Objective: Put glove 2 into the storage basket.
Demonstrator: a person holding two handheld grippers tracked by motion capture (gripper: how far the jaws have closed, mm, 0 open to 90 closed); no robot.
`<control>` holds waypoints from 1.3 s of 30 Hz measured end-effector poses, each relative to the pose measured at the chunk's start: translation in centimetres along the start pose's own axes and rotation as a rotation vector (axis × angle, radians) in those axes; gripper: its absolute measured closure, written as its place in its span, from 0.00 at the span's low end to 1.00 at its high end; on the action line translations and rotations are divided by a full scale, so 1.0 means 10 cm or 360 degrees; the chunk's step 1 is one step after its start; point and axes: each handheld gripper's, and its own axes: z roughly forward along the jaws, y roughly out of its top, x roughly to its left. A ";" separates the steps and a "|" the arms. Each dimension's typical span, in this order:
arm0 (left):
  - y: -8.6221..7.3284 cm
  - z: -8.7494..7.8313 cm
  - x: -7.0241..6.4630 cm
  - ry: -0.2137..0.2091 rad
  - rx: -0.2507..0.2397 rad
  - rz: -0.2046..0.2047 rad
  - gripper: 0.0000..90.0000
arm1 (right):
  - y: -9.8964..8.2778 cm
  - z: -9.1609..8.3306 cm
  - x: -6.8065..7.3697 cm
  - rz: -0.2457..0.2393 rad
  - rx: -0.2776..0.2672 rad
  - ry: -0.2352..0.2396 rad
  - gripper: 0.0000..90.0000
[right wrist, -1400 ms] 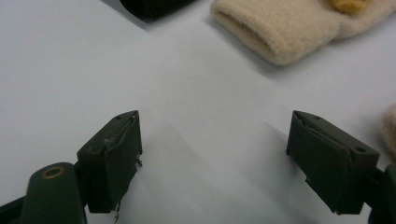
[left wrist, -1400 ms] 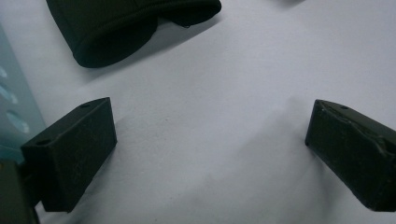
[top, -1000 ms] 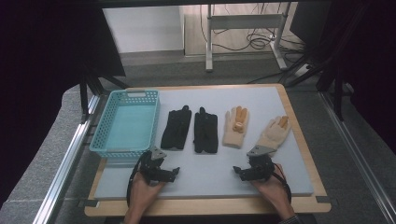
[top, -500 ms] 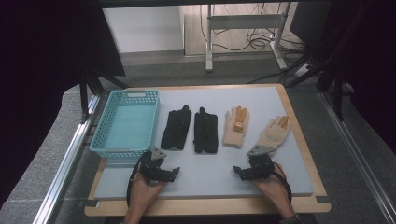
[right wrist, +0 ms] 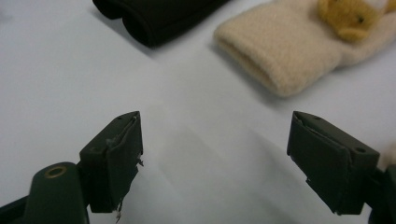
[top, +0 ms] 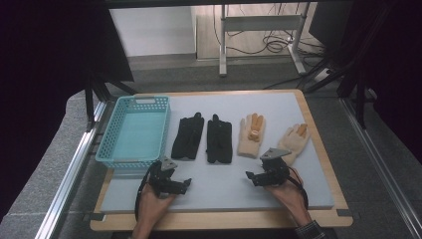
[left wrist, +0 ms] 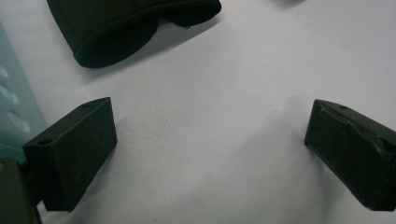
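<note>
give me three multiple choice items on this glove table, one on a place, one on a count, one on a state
1. Where does the blue basket stand?
A. left of the black gloves
B. right of the cream gloves
C. between the two pairs

2. How many gloves lie on the mat?
A. two
B. four
C. six

3. How is the left gripper?
A. shut on a glove
C. shut on nothing
B. open, holding nothing

Answers:
1 A, the high view shows the basket left of the black gloves.
2 B, two black gloves and two cream gloves lie in a row.
3 B, in the left gripper view its fingers stand wide apart over bare mat; the right gripper is open too.
</note>
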 end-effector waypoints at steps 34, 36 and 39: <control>0.00 0.00 0.00 -0.0001 0.0000 -0.0001 0.03 | 0.77 0.41 -0.08 -0.0149 -0.0049 0.0094 0.57; 0.00 0.00 0.00 -0.0001 0.0000 -0.0001 0.03 | 0.82 0.47 -0.08 -0.0152 -0.0046 0.0097 0.58; 0.00 0.00 0.00 -0.0003 0.0004 0.0004 0.03 | 0.91 0.54 -0.09 -0.0168 -0.0037 0.0083 0.58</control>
